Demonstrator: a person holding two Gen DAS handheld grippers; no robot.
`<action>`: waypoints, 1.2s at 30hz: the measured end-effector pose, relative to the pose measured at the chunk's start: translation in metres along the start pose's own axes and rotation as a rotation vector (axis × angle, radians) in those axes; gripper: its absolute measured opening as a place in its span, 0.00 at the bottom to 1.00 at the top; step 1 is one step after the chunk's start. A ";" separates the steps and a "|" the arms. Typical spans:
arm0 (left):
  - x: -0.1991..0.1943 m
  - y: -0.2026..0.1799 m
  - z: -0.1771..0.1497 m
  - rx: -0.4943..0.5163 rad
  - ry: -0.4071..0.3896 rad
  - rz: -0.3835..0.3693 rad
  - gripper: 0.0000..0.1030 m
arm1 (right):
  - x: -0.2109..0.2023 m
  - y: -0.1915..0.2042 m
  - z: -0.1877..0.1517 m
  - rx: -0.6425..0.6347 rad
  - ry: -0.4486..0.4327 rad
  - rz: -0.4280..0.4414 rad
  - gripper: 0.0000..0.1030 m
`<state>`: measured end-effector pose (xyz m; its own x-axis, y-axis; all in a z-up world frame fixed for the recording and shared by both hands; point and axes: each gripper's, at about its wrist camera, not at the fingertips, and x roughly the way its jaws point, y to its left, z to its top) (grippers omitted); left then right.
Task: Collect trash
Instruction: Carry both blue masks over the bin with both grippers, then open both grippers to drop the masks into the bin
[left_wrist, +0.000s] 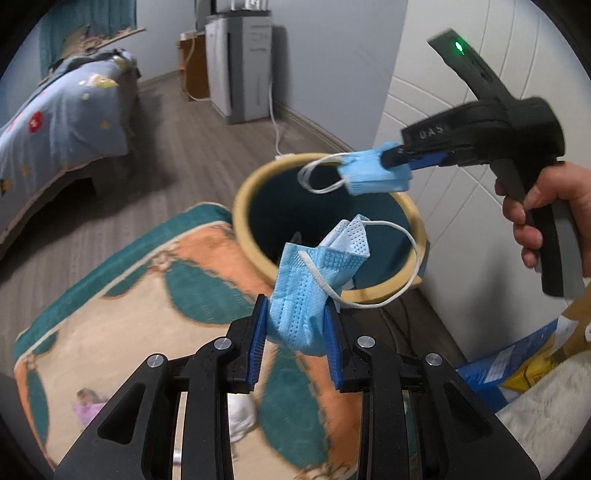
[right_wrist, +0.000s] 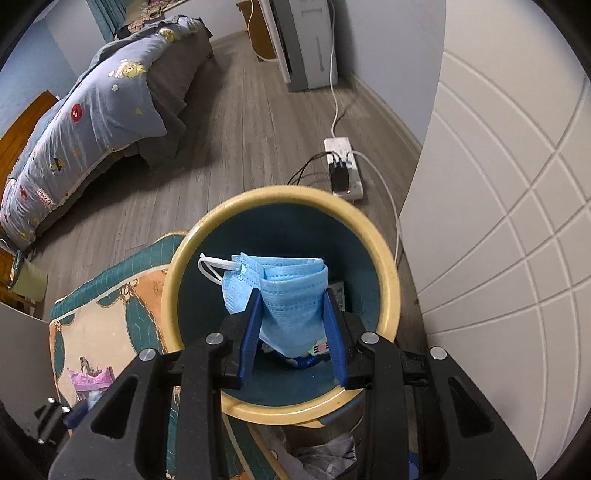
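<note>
My left gripper is shut on a crumpled blue face mask whose white ear loop dangles over the near rim of a round bin with a tan rim and dark teal inside. In the left wrist view my right gripper, held by a hand, hangs above the bin with a folded blue mask pinched in it. From the right wrist view, that right gripper is shut on the folded mask directly over the bin's opening. Some litter lies on the bin's bottom.
A teal, orange and cream rug lies left of the bin. A white panelled wall stands close on the right. A power strip with cables sits on the wood floor behind the bin. A bed is far left.
</note>
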<state>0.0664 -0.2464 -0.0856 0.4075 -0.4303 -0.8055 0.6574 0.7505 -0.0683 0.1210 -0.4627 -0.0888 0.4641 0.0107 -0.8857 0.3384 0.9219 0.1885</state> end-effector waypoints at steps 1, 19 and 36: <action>0.004 -0.003 0.002 0.001 0.007 -0.003 0.29 | 0.001 0.003 0.001 -0.005 0.002 -0.005 0.32; 0.038 -0.006 0.052 0.003 -0.028 0.097 0.85 | 0.002 -0.002 0.008 0.054 -0.046 0.027 0.50; -0.011 0.047 0.022 -0.094 -0.012 0.191 0.93 | 0.002 0.031 0.008 -0.023 -0.043 0.018 0.94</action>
<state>0.1070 -0.2173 -0.0668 0.5270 -0.2818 -0.8018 0.5056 0.8623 0.0293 0.1391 -0.4371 -0.0816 0.5053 0.0112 -0.8629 0.3105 0.9306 0.1939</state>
